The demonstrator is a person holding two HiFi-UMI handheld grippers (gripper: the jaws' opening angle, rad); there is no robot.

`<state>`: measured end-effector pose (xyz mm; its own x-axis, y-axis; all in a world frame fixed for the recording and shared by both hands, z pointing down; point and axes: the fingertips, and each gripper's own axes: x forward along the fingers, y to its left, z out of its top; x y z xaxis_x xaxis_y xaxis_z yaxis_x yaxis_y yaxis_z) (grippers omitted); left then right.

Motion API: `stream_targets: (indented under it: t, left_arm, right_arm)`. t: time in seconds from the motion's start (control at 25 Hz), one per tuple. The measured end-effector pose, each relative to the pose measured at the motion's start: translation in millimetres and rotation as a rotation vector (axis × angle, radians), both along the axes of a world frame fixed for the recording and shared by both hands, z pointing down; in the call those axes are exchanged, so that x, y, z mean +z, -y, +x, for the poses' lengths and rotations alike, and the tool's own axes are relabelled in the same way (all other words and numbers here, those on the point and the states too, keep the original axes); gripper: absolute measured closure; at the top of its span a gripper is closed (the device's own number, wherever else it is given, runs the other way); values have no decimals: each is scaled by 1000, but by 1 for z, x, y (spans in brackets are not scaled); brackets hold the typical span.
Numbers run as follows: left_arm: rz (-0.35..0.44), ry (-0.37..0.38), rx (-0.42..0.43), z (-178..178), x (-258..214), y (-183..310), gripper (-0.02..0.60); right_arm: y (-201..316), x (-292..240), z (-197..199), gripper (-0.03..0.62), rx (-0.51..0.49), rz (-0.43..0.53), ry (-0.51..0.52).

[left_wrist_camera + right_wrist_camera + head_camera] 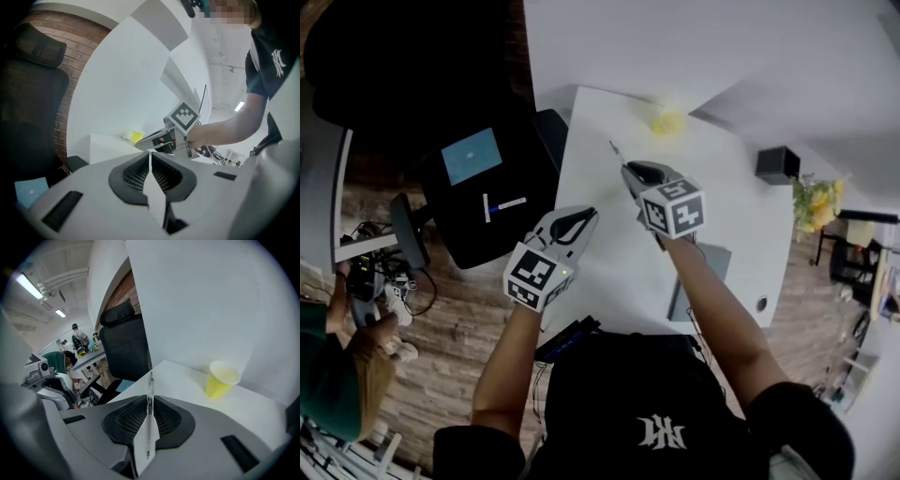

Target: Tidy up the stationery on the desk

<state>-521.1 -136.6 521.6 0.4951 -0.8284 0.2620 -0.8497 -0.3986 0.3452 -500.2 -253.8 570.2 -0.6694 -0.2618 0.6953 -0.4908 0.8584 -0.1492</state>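
White desk [600, 187] beside black chair [459, 230]

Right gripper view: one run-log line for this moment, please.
right gripper: shut on pen | left gripper: shut, empty | yellow cup: upright on desk, apart from pen

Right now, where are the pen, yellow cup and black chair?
pen [150, 392], right gripper view, clear barrel.
yellow cup [218, 386], right gripper view, side wall.
black chair [123, 350], right gripper view, backrest.

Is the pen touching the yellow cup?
Apart. The right gripper view shows the pen pinched in the right claw, with bare white desk between it and the yellow cup.
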Motion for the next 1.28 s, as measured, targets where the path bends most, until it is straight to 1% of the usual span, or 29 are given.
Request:
stream_targets:
  t: [0.12,0.28,0.48,0.6,0.76,1.04,1.28]
  left_arm:
    - [-19,10,24,20,-6,-2,565]
    - [-18,18,48,53,-15,0,564]
    - [-29,71,82,104,-20,6,565]
    - [-46,98,119,140,-18,12,564]
    - [-70,130,151,174,-12,19,564]
    - [-111,174,143,218,5,15,563]
    - [-166,195,108,246,24,-5,563]
  right_arm:
    - [2,-15,25,528,35,12,32]
    - [5,-30,73,528,85,33,59]
    - [8,-41,151,528,168,52,80]
    - [13,-44,202,528,217,57,88]
    - [14,-38,265,528,295,41,92]
    - [-7,-17,360,528,399,-3,102]
    - [-35,9,411,528,458,-75,136]
